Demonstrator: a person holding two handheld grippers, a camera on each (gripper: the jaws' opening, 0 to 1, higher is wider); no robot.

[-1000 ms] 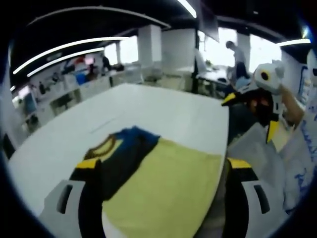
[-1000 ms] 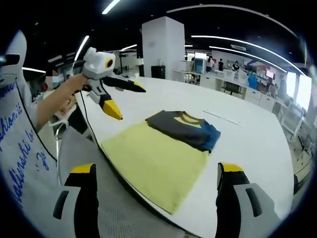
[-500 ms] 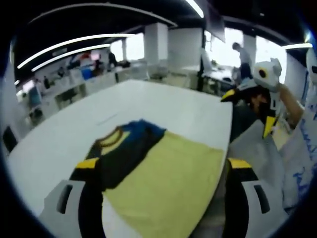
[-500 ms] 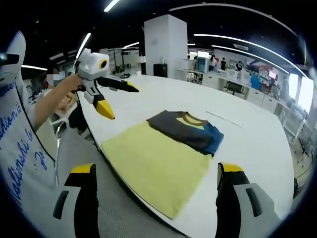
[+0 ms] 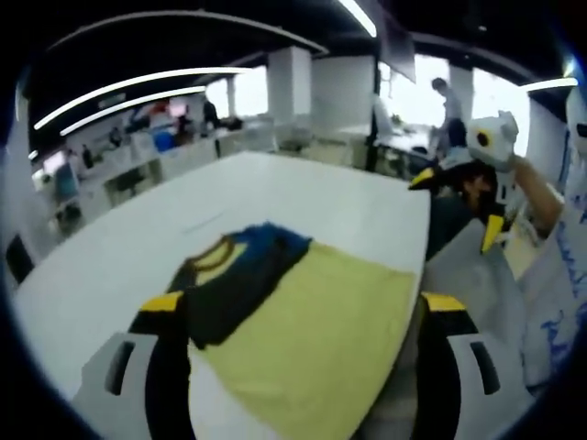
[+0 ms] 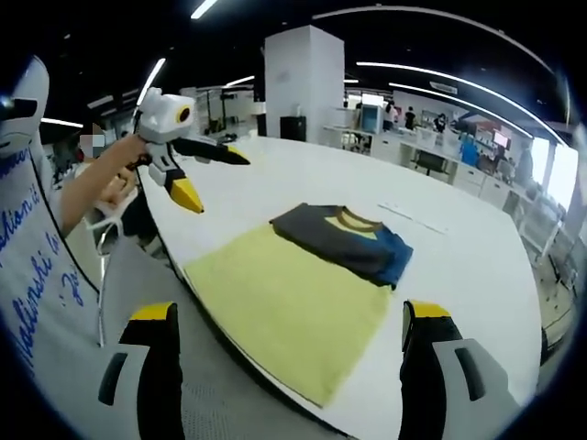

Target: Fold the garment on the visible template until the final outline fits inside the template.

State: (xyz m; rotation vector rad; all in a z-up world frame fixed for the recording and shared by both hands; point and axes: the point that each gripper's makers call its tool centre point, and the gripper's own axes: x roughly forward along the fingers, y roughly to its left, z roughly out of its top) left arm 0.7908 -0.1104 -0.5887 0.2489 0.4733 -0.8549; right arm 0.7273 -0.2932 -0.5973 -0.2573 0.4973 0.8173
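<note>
White laminate forms the large table [image 6: 477,266] that carries the workpieces. In the right gripper view, at far left, a person's hand [image 6: 117,160] holds the left gripper [image 6: 213,174] in the air above the near table edge; its two yellow-tipped black jaws stand clearly apart, with nothing between them. To the right of it, the flat yellow rectangular fabric template [image 6: 289,307] lies on the table with one long side along the near edge. The folded dark grey and blue garment with a yellow collar [image 6: 344,240] rests on the far end of the template, overlapping its far edge, with the blue part toward the right. This view's own right gripper [image 6: 284,367] shows its two yellow-capped black jaws at the bottom, spread wide and holding nothing, above the near table edge and apart from the garment. In the left gripper view, the garment [image 5: 238,280] lies at left on the template [image 5: 316,344], and the right gripper [image 5: 459,206] is held in the air at right, beyond the table edge, jaws parted.
</note>
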